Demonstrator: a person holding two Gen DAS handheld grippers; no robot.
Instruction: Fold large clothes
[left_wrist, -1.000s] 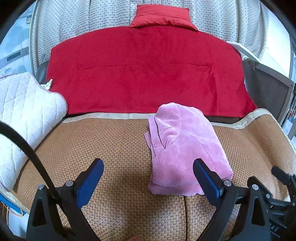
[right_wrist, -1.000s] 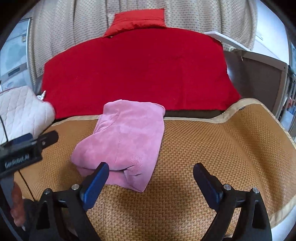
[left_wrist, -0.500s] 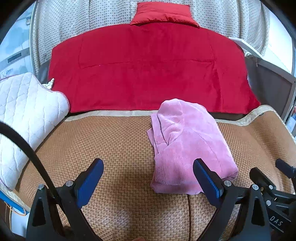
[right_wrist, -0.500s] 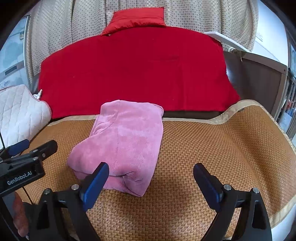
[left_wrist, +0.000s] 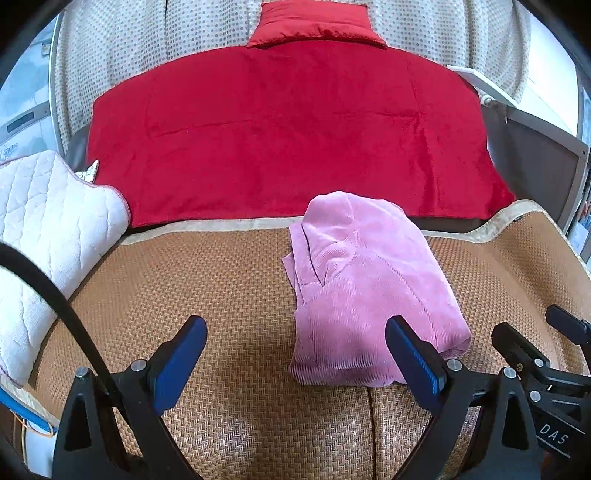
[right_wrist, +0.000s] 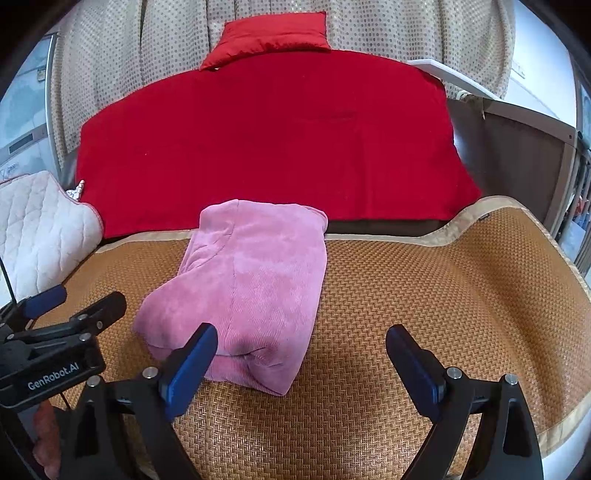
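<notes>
A pink corduroy garment (left_wrist: 369, 288) lies folded into a thick rectangle on the woven brown mat (left_wrist: 221, 288). In the right wrist view the same pink garment (right_wrist: 251, 295) sits left of centre on the mat (right_wrist: 443, 288). My left gripper (left_wrist: 295, 362) is open and empty, just short of the garment's near left edge; its right finger (left_wrist: 413, 362) overlaps the bundle's near corner. My right gripper (right_wrist: 301, 365) is open too, holding nothing, with its left finger (right_wrist: 188, 369) in front of the garment's near end. Each gripper's body shows at the edge of the other's view.
A red blanket (left_wrist: 295, 140) covers the far half of the bed, with a red pillow (left_wrist: 314, 22) at its head. A white quilted cushion (left_wrist: 48, 236) lies at the left. Dotted curtains hang behind, and a grey bed rail (left_wrist: 539, 162) stands at the right.
Both grippers have drifted slightly back and up, so the pink garment sits a little farther ahead in each view. The garment itself has not moved and both grippers stayed open.
</notes>
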